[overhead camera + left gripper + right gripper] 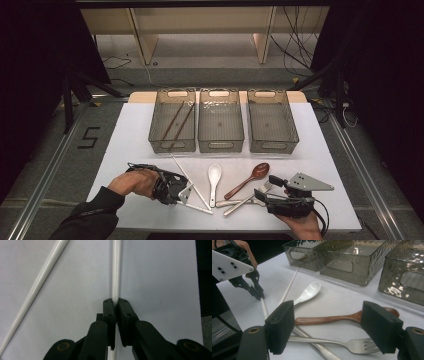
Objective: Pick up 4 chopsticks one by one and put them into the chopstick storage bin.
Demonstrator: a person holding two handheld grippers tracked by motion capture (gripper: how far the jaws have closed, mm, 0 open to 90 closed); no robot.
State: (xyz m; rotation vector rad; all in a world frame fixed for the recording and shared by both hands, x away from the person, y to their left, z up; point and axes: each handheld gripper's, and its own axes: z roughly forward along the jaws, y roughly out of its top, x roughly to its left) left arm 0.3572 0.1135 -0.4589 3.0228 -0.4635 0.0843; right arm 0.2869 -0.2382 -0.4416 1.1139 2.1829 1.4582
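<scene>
Black jaws of the left gripper [116, 305] pinch one white chopstick [116, 270] flat on the near left of the table.
Sorting has barely begun, I think: two brown chopsticks [177, 121] lie in the far left bin [172, 146]; the other white chopstick [35, 290], white spoon [308, 293], shiny wooden spoon [332, 319] and metal fork [347, 343] wait on the smooth white table [320, 165]. The right gripper [329, 330] hangs wide open over the fork, holding nothing.

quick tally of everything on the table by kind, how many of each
clear bins: 3
brown chopsticks: 2
white chopsticks: 2
white spoon: 1
brown wooden spoon: 1
metal fork: 1
metal handle, head hidden: 1
total: 11
</scene>
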